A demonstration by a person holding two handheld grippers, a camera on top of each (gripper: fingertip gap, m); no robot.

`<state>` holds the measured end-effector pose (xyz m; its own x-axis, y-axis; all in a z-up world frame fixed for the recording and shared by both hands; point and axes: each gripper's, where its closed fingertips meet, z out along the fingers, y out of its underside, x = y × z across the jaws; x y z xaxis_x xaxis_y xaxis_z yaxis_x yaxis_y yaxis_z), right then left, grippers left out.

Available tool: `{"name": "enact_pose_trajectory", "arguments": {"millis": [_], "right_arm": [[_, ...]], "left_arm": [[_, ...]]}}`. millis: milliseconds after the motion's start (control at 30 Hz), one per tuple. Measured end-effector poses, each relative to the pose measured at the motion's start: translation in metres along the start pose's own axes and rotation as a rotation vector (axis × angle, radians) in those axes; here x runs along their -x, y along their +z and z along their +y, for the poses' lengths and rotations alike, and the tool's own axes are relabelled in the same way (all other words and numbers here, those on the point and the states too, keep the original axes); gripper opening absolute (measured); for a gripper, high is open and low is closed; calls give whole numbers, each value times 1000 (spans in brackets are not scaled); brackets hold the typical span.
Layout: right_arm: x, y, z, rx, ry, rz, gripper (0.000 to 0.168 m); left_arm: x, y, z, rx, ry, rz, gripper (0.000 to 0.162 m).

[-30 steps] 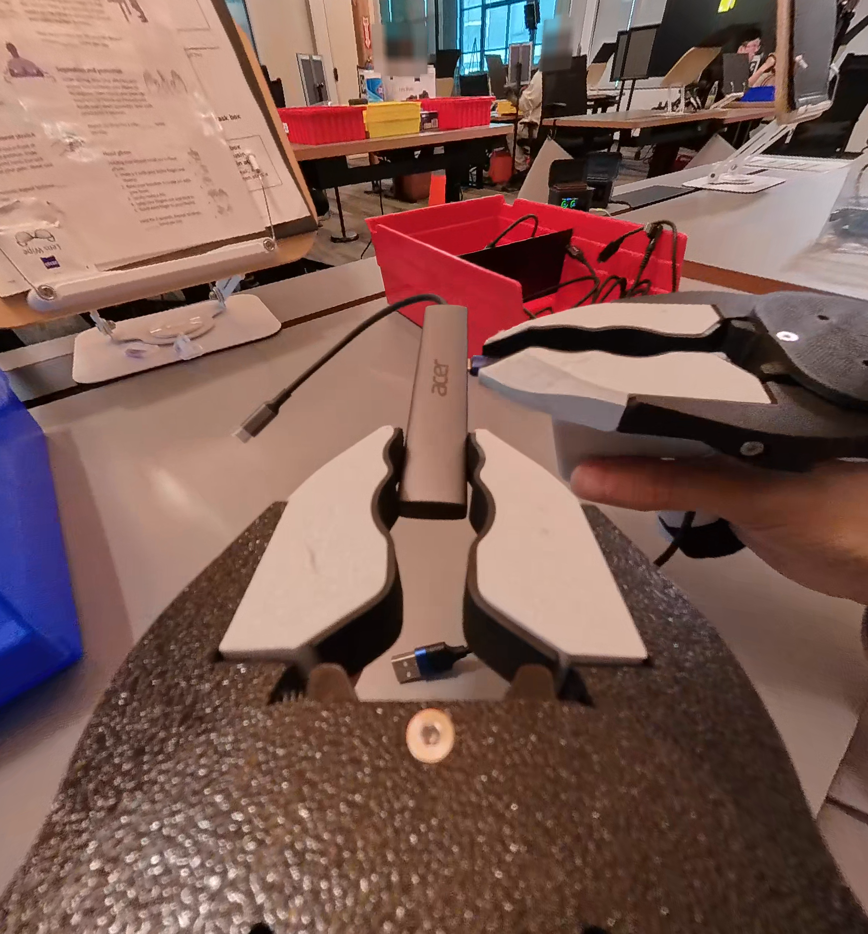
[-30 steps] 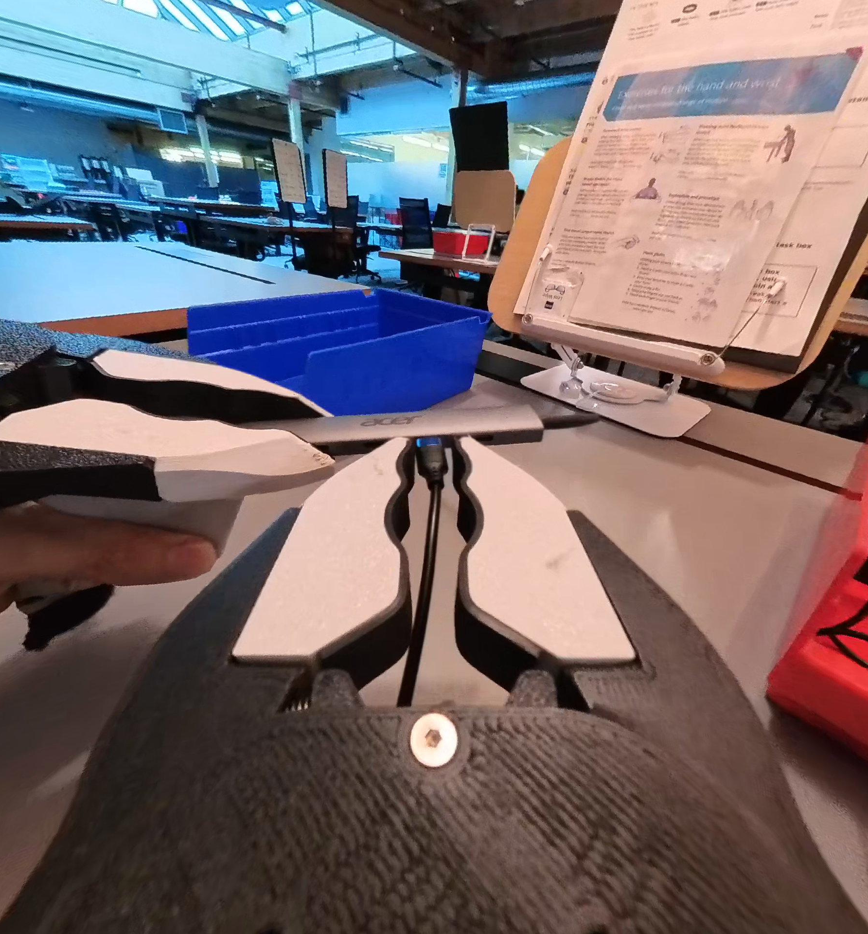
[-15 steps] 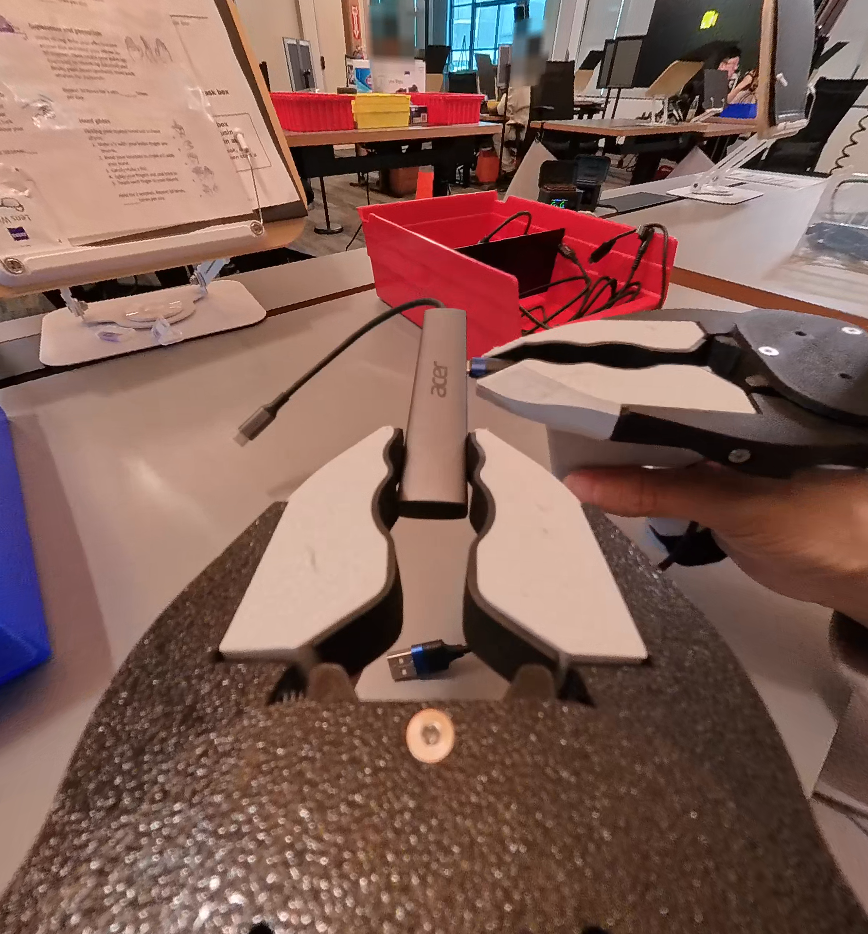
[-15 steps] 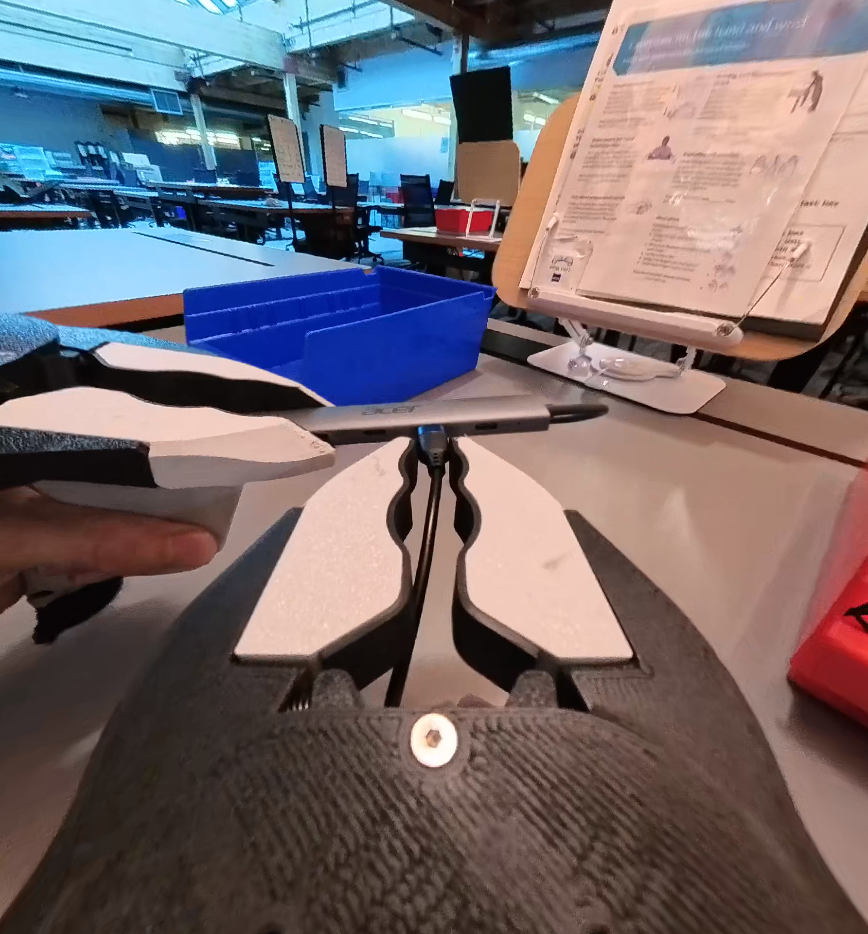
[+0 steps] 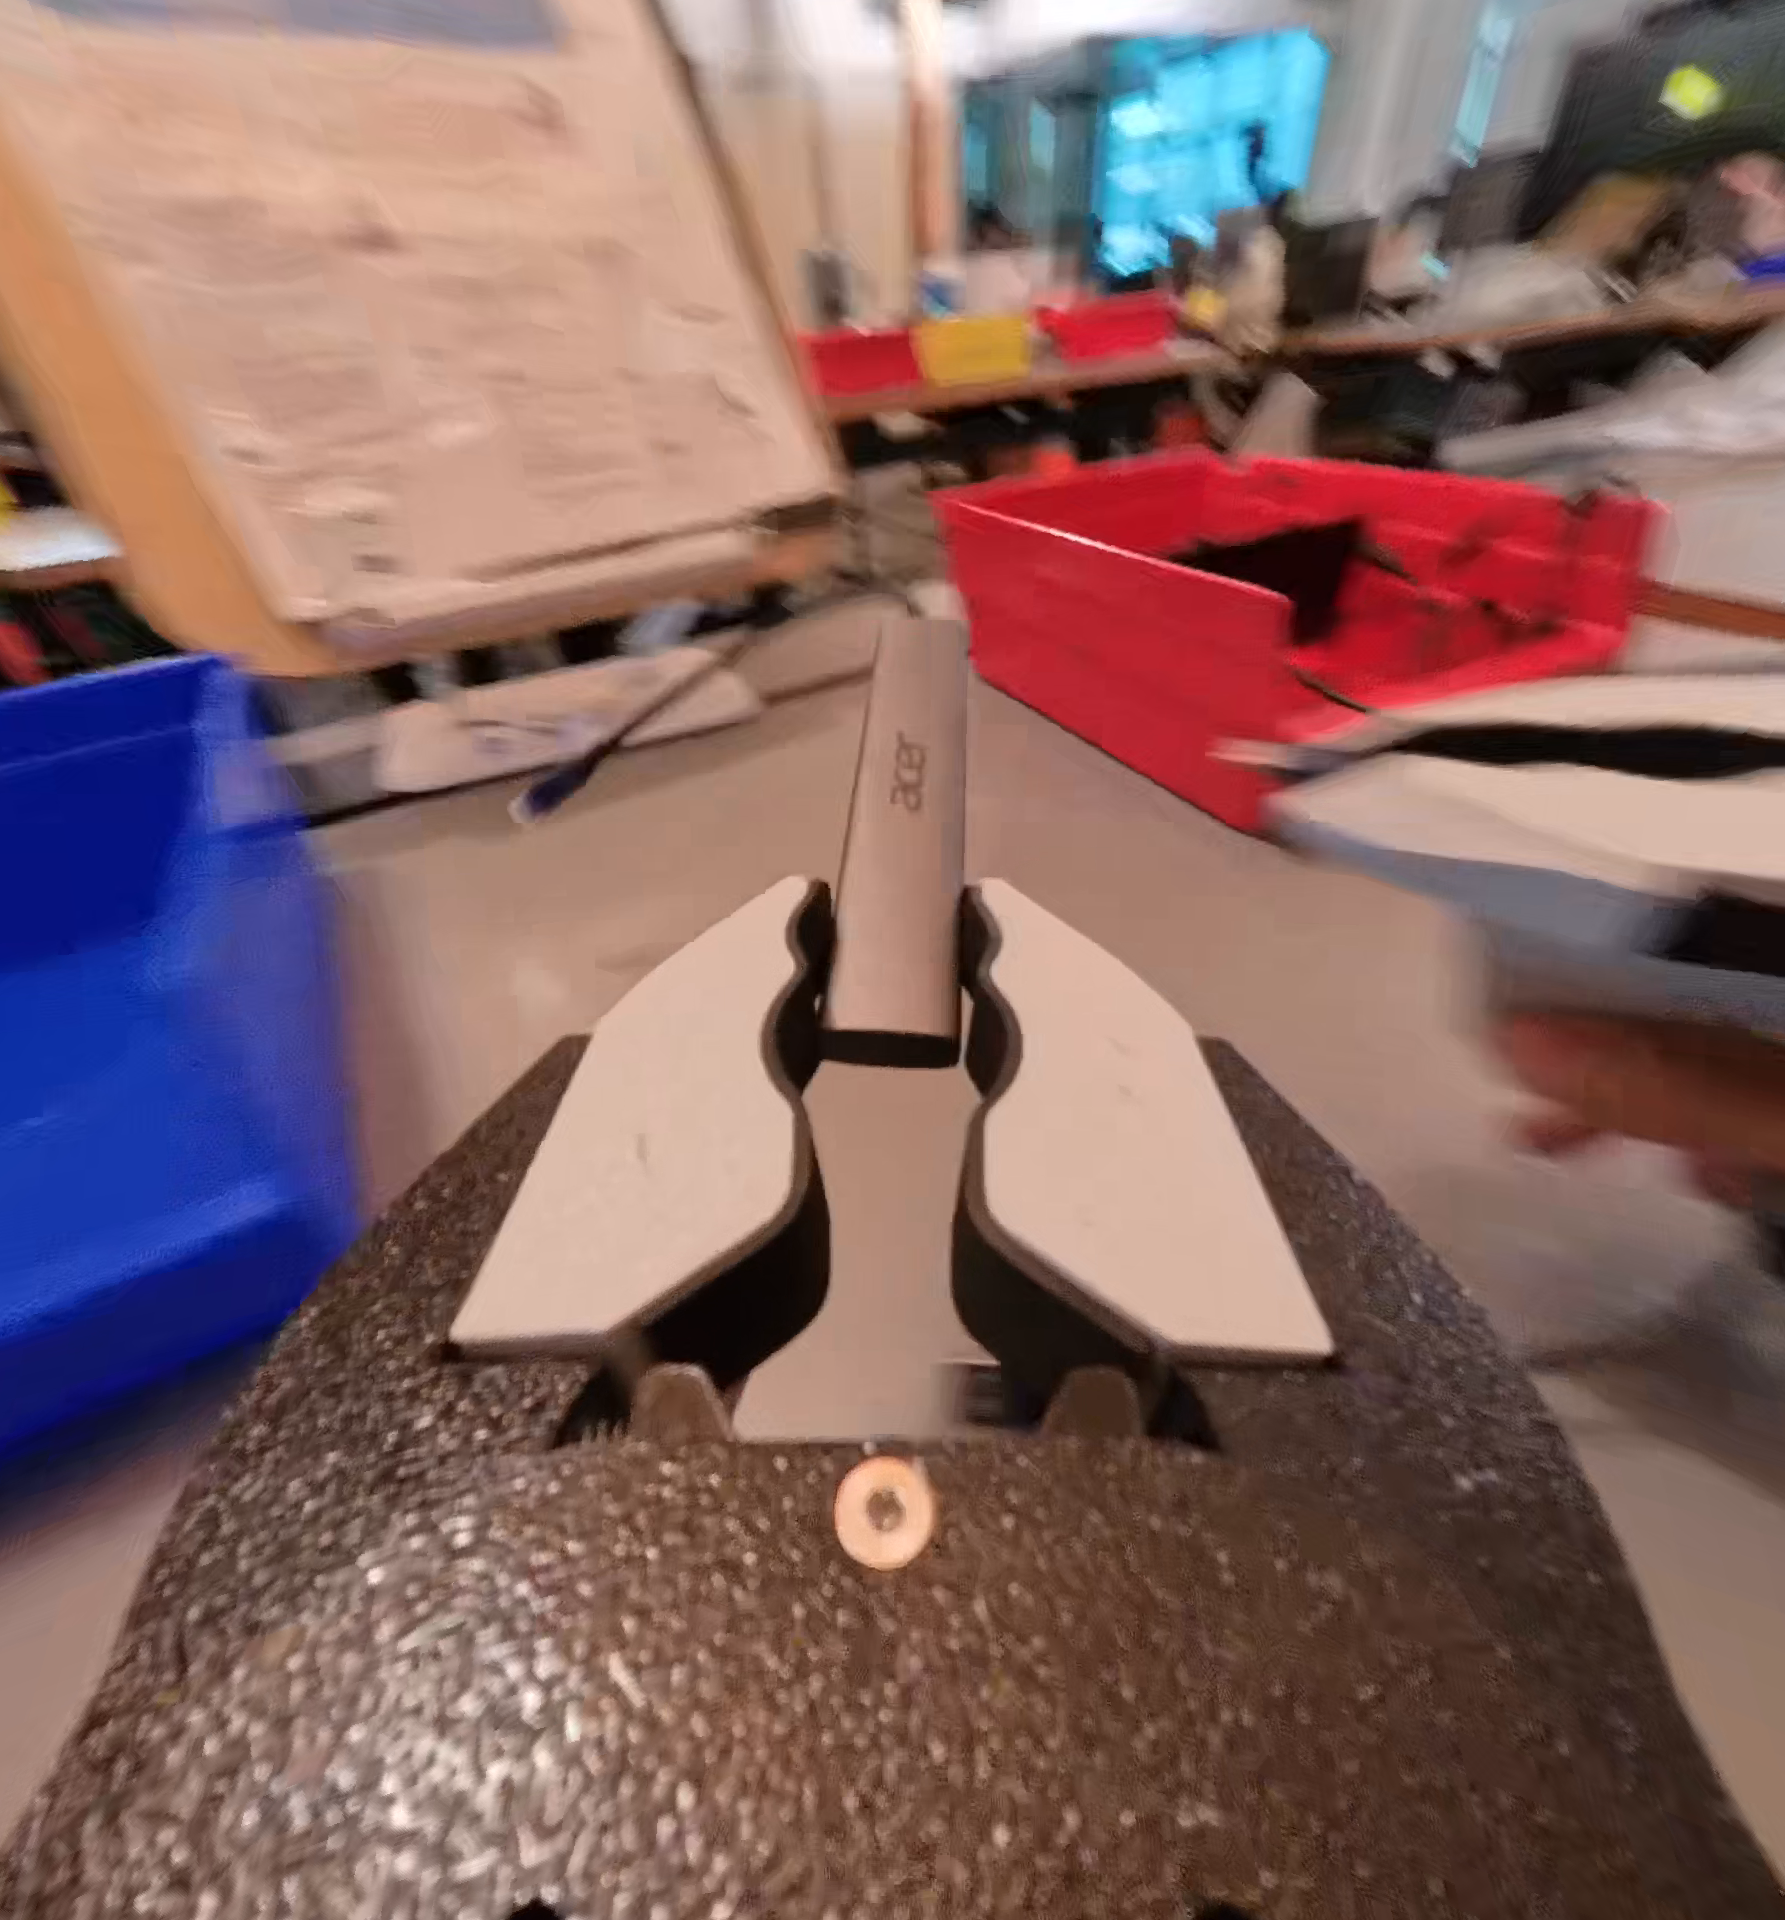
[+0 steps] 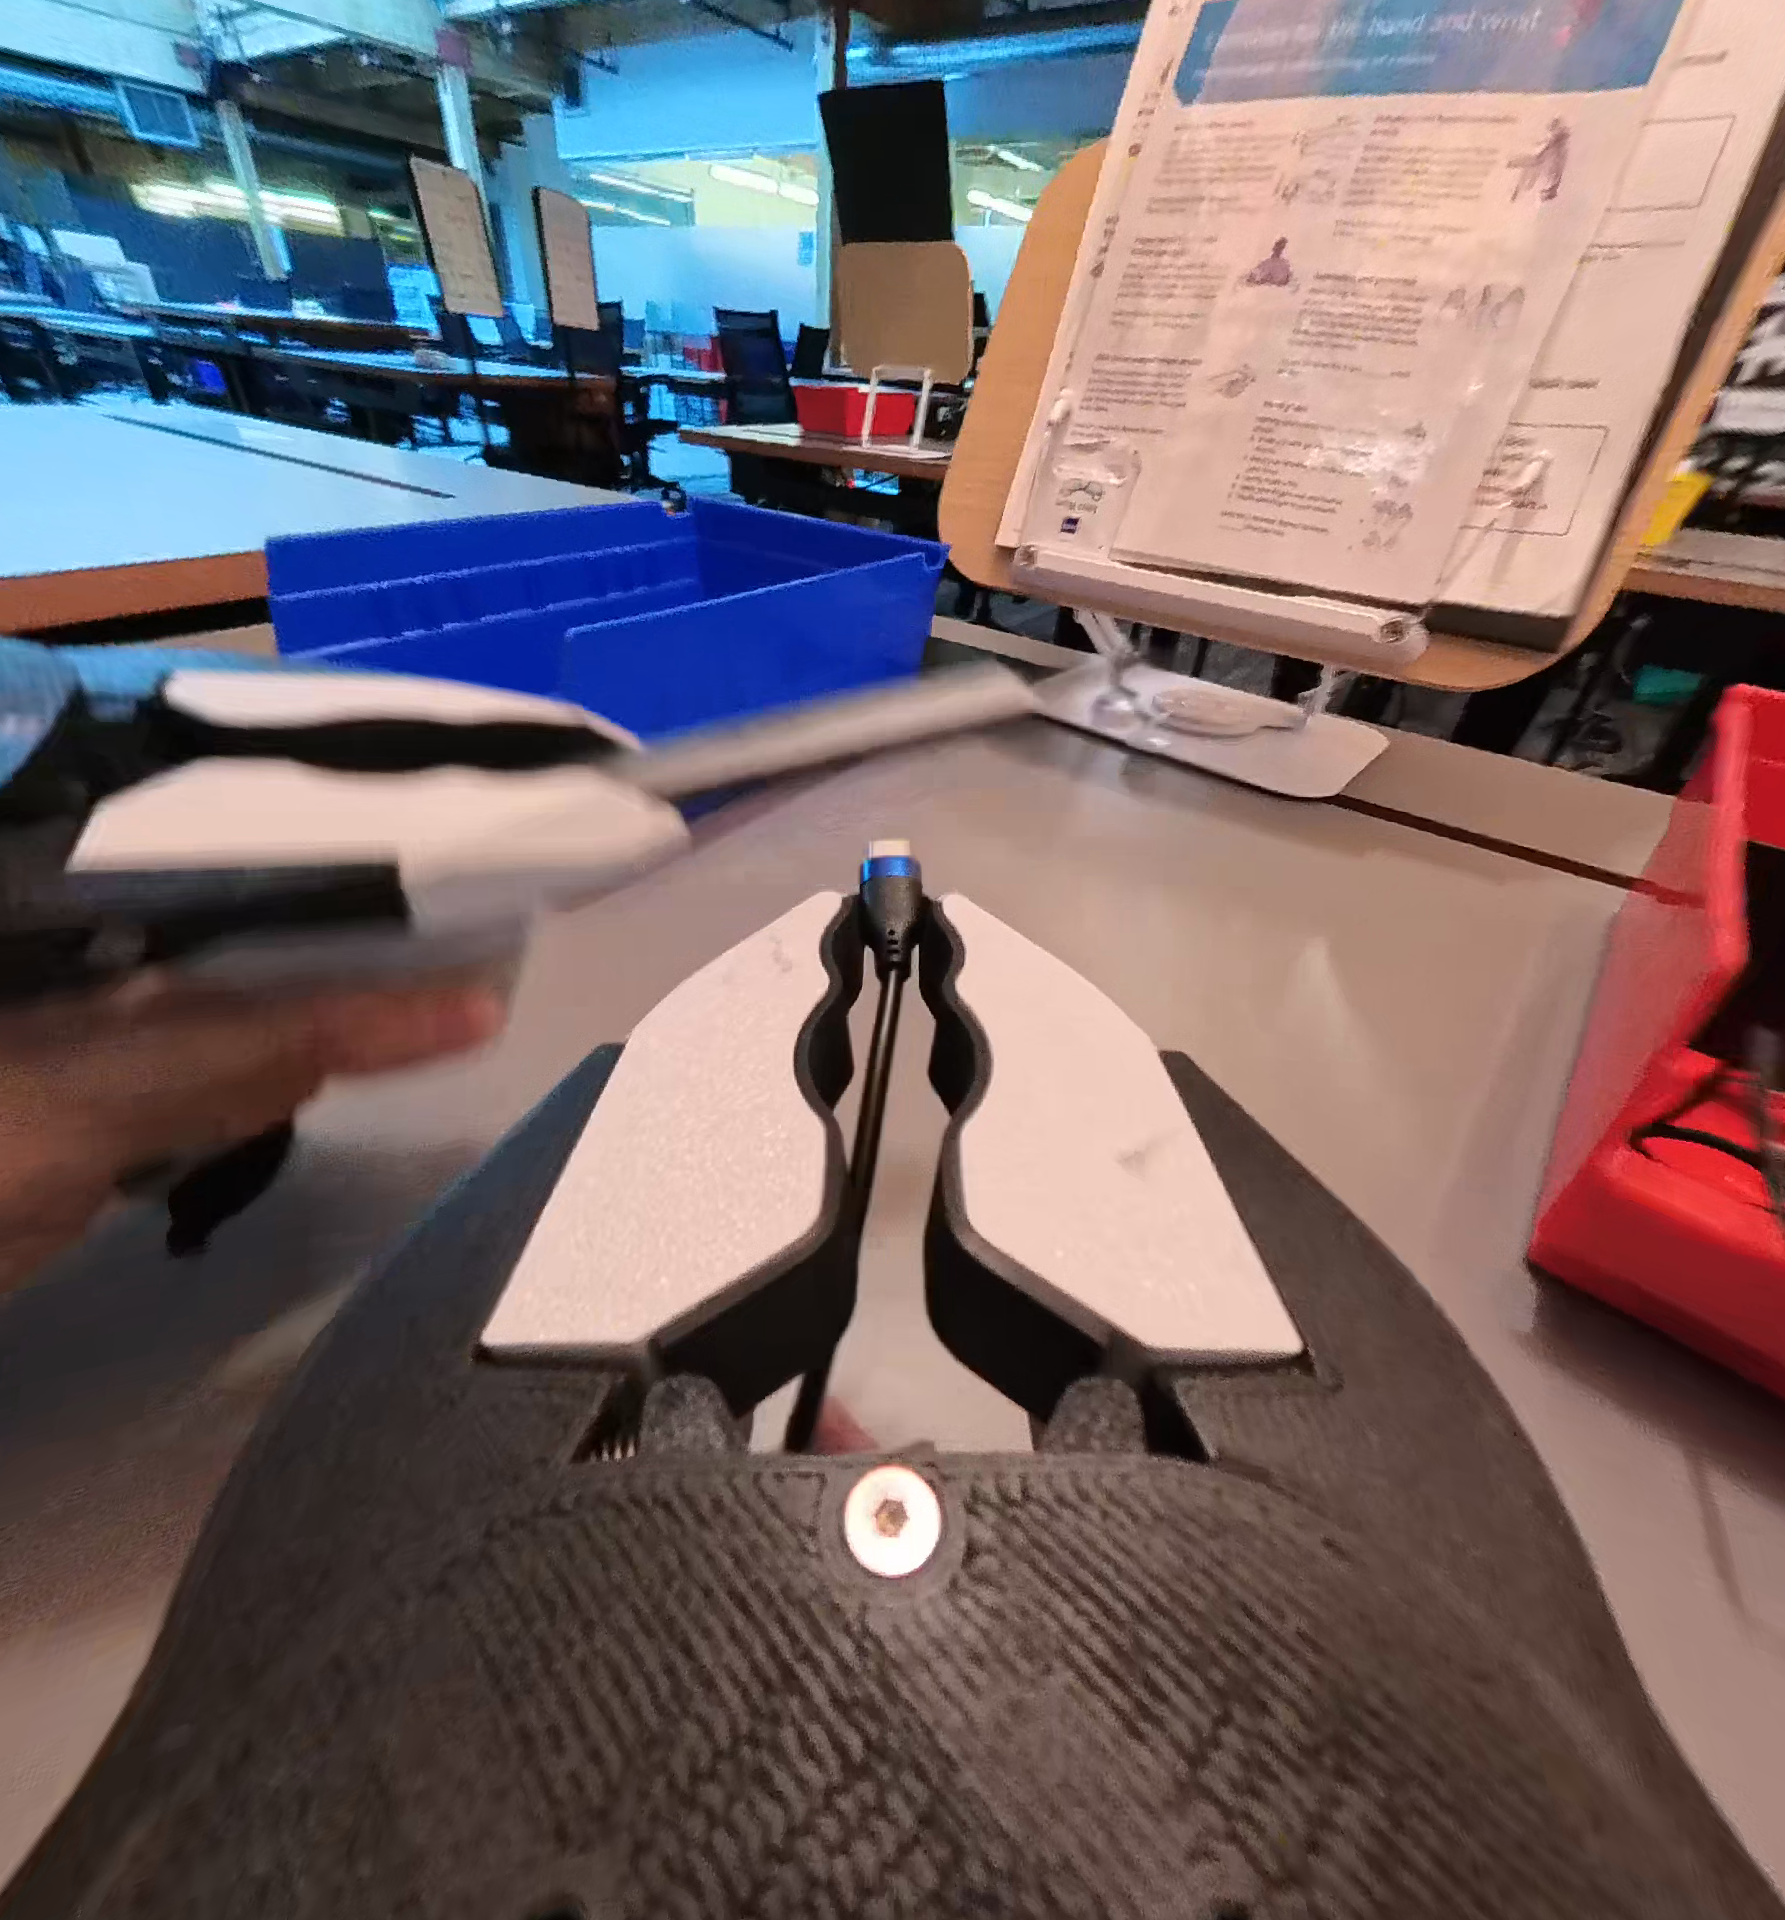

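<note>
Hub [image 5: 903,831], a slim grey bar, is gripped by its near end between the fingers of the left tool [image 5: 888,899], which is clenched on it. It sticks forward and a little upward above the grey worktop [image 6: 1231,935], and its own thin lead [image 5: 618,748] trails off the far end as a blurred streak. The right tool [image 6: 890,904] is closed on a black plug with a blue collar [image 6: 888,883]. The metal tip of the plug stands free just past the fingertips, and the black cable [image 6: 872,1070] runs back between the fingers. Plug and hub do not touch now. In the right wrist view the hub is up and to the left of the plug, near it but clearly apart, in front of the blue bin [image 6: 742,644]. The red bin [image 6: 1698,987] with dark cables in it stands at the right, and the document stand [image 6: 1283,623] is behind. Half a second ago the plug sat in the side of the hub and the two tools were close together. Since then the plug has come out, so the separation is done, and both parts are in the air and not yet put down anywhere. The left tool has also swung to the left, as the blue bin now fills more of its view. This view is strongly blurred by motion, so small details there cannot be told.
</note>
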<state>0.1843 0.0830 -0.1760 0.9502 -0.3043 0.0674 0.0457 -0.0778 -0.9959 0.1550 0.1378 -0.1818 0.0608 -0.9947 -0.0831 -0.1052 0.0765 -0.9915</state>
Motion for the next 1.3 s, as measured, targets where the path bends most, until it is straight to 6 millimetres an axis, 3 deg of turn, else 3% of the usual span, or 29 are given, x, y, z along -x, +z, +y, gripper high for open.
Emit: {"name": "enact_pose_trajectory", "arguments": {"millis": [33, 67, 100, 133, 200, 300, 367, 500, 567, 633, 767, 867, 933, 1000, 1067, 1133, 1233, 1300], "right_arm": [[-5, -10, -1, -8, -30, 26, 11], [-15, -20, -3, -25, -42, 55, 11], [-26, -27, -4, -32, -1, 48, 11], [-34, -29, -6, -27, 69, 7, 11], [-62, -35, -24, -83, 96, 52, 11], [-80, -42, -70, -121, -14, 24, 11], [-101, -48, -101, -113, -190, 58, 11], [-172, -53, -158, -150, -328, 174, 11], [-206, -50, -173, -168, -376, 221, 11], [-230, -41, -176, -168, -366, 219, 11], [-257, -15, -160, -256, -291, 174, 11], [-256, 19, -109, -184, -175, 37, 11], [-254, 37, -65, -13, -203, -16, 11], [-265, 42, -14, 283, -269, -36, 12], [-290, 32, 20, 556, -372, 21, 34], [-301, 20, 24, 652, -430, 28, 40], [-304, 8, -6, 576, -396, 66, 61], [-289, -2, -22, 520, -374, 11, 71]], "left_arm": [[32, -4, 0, -10, -75, -93, 24], [53, -9, -1, -21, -187, -70, 24], [60, -14, -11, -44, -245, -22, 24], [56, -19, -24, -77, -211, -6, 24], [23, -21, -44, -115, -132, 61, 24], [-8, -15, -44, -92, -8, 100, 23], [-11, -10, -32, -56, 21, 105, 23], [-12, -4, -19, -28, -94, 158, 23], [-10, -4, -18, -21, -77, 154, 23], [-9, -4, -19, -25, -66, 152, 23], [-10, -4, -18, -24, -40, 151, 23], [-13, -2, -13, -11, -43, 160, 23], [-15, -1, -9, -1, -41, 165, 23], [-16, 0, -8, -1, -43, 169, 23], [-16, 0, -7, 3, -44, 172, 23], [-15, 1, -6, 4, -52, 175, 23], [-14, 2, -4, 9, -67, 189, 23], [-14, 2, -3, 12, -72, 206, 23]]}}
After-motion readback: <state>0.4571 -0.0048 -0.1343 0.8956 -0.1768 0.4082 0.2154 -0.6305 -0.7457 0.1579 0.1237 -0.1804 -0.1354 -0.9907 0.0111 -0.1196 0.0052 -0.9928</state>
